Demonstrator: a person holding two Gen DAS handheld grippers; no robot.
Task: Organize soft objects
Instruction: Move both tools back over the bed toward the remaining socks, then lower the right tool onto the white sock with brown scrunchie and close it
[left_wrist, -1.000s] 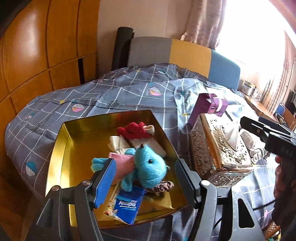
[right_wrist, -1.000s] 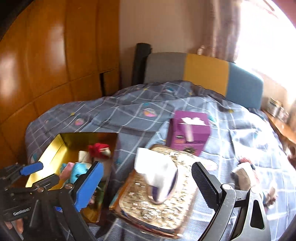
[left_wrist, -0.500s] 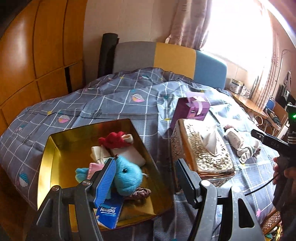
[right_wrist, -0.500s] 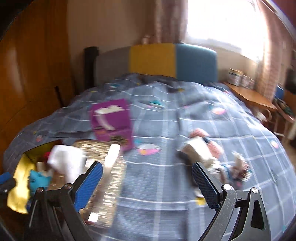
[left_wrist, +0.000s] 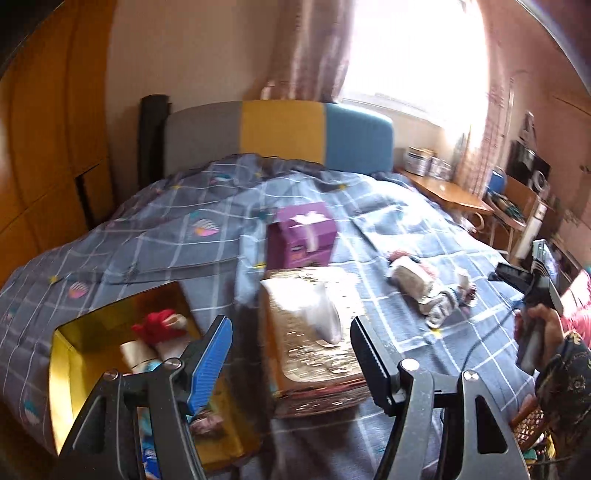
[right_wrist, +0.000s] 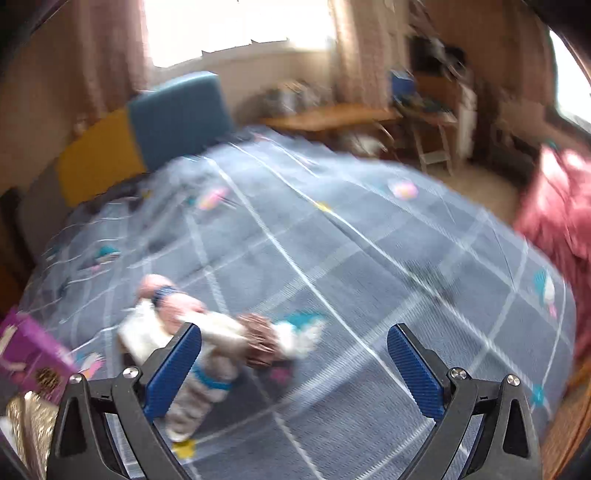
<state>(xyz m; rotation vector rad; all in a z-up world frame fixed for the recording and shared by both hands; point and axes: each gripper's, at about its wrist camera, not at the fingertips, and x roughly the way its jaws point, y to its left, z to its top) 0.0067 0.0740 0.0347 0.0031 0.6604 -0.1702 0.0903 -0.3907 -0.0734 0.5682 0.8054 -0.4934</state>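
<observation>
A gold tin box (left_wrist: 70, 354) sits on the bed at the left and holds a red soft toy (left_wrist: 159, 325), a cream roll and a blue plush mostly hidden behind my left gripper (left_wrist: 291, 354), which is open and empty above the box's right side. A loose pile of soft things (left_wrist: 424, 288) lies on the bedspread to the right. In the blurred right wrist view the pile (right_wrist: 207, 332) lies just beyond my right gripper (right_wrist: 295, 362), which is open and empty above it.
An ornate gold tissue box (left_wrist: 314, 332) stands beside the tin box, with a purple tissue box (left_wrist: 301, 236) behind it. The grey checked bedspread (right_wrist: 351, 258) covers the bed. A headboard, a wooden desk and chairs stand beyond.
Both grippers have swung to the right. The left view has left the blue plush and now faces the tissue box. The right view has moved from the tissue boxes to the soft pile.
</observation>
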